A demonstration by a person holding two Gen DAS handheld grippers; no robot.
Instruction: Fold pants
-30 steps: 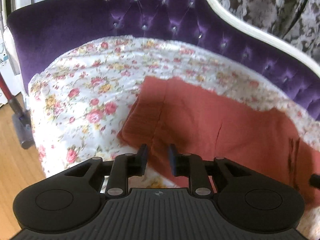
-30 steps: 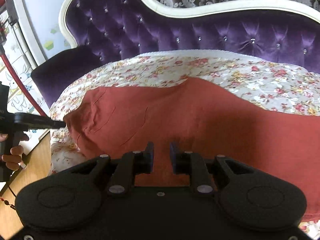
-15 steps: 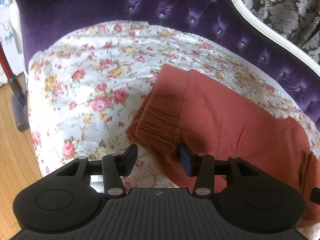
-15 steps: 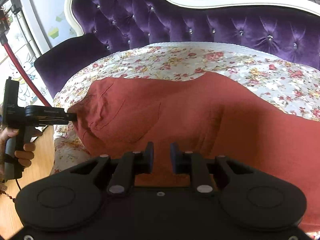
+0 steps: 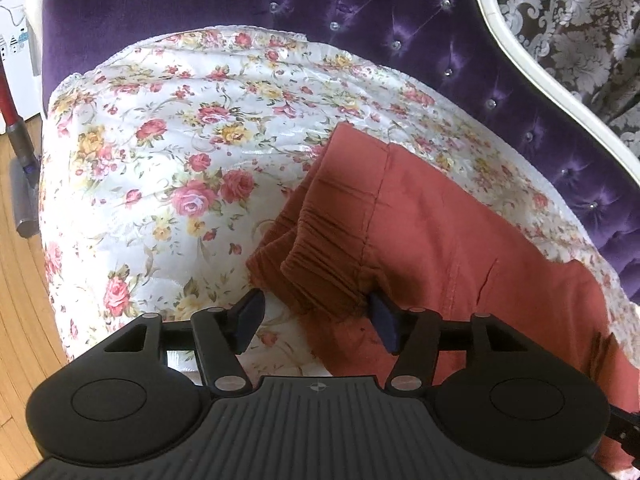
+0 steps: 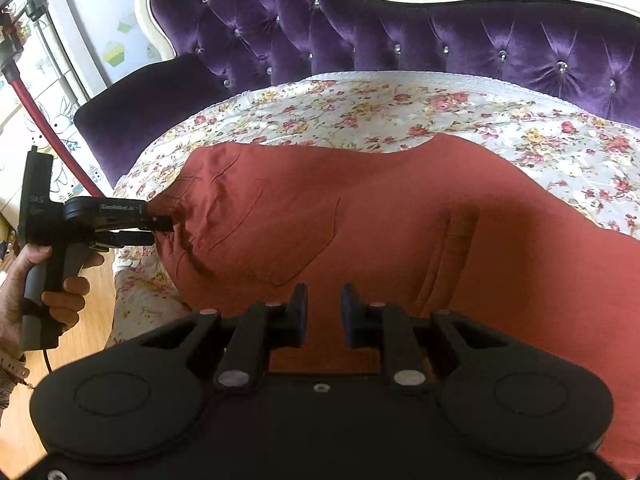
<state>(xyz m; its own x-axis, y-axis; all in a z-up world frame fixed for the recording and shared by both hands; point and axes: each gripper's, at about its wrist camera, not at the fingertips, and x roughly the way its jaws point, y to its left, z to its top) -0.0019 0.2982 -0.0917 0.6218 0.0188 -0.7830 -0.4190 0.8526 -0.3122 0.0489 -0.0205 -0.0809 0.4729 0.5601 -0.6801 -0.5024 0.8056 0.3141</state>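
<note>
Rust-red pants [image 6: 400, 232] lie spread across a floral cover [image 6: 360, 108] on a purple sofa. Their gathered waistband [image 5: 320, 272] lies bunched at the left end. My left gripper [image 5: 316, 312] straddles that waistband and its jaws are opening. The cloth sits between them and brushes the right pad [image 5: 382, 322], but it is not pinched. In the right wrist view the left gripper [image 6: 162, 228] meets the waistband end, with a hand [image 6: 36, 284] on its handle. My right gripper [image 6: 324, 308] hovers over the middle of the pants, its jaws a narrow gap apart with no cloth pinched.
The tufted purple sofa back [image 6: 440, 40] with white trim runs behind the cover. A wooden floor [image 5: 20, 320] lies to the left, with a red-and-grey vacuum [image 5: 20, 168] leaning there. The bare floral cover [image 5: 160, 160] stretches left of the waistband.
The left jaws have spread from nearly closed to wide, letting go of the waistband, which now lies bunched on the cover. The left gripper dropped lower and rolled. The right gripper shifted slightly with its gap unchanged.
</note>
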